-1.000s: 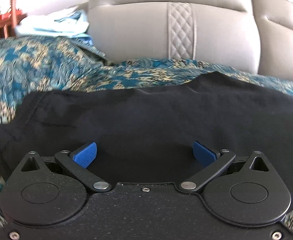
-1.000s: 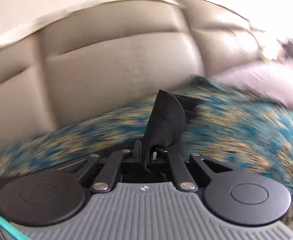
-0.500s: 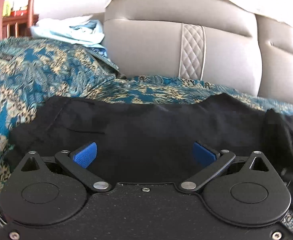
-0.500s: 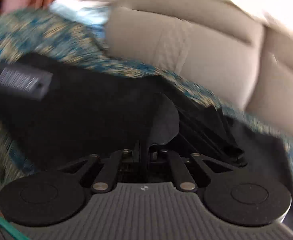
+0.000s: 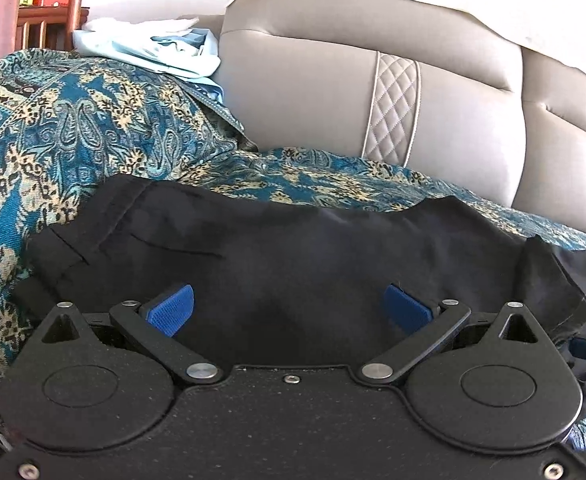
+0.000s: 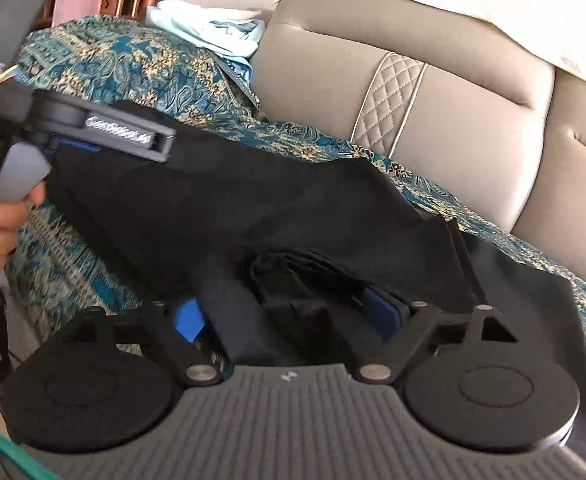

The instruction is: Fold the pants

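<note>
Left wrist view: the left gripper [image 5: 289, 310] hangs with fingers spread wide, nothing between them, over black pants [image 5: 293, 248] lying flat on a teal patterned cover [image 5: 73, 136]. Beige sofa back [image 5: 313, 92] rises just behind; pale blue cloth [image 5: 153, 48] piled far left.

Right wrist view: the right gripper [image 6: 289, 320] is released too — a bunched fold of the pants [image 6: 253, 216] sits between its blue pads [image 6: 187, 318]. The left gripper [image 6: 105, 128] hovers over the far end.

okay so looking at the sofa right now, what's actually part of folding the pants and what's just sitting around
Part of the job: black pants, left gripper, right gripper.

Just lying about: light blue clothes, patterned teal throw, beige sofa back.
</note>
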